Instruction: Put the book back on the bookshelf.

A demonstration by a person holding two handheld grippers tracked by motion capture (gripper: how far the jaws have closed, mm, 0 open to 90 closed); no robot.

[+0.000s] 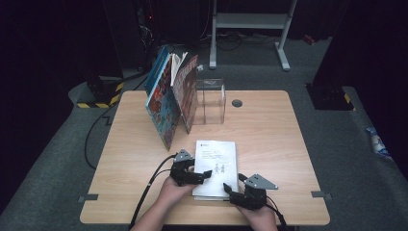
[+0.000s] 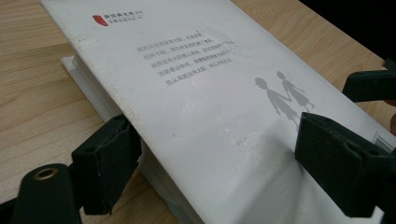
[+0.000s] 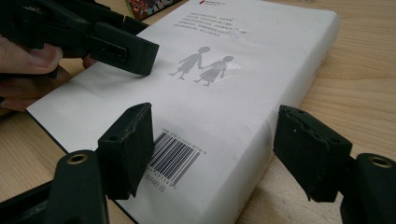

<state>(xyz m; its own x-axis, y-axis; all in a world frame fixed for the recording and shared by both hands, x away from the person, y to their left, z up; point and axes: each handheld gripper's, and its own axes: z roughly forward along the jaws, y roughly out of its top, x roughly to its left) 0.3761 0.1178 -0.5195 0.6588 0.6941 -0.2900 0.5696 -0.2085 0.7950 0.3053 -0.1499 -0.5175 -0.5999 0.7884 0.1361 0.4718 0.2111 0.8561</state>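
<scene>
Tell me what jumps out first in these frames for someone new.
The white book lies flat at the near middle of the wooden table, back cover up, with two grey hand-in-hand figures and a barcode. The left gripper and right gripper flank its near end, the left one's jaws astride the raised cover's edge. Behind, colourful picture books stand leaning beside a clear plastic box.

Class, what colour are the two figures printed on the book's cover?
Grey, on the white book; the figures show best in the right gripper view.
</scene>
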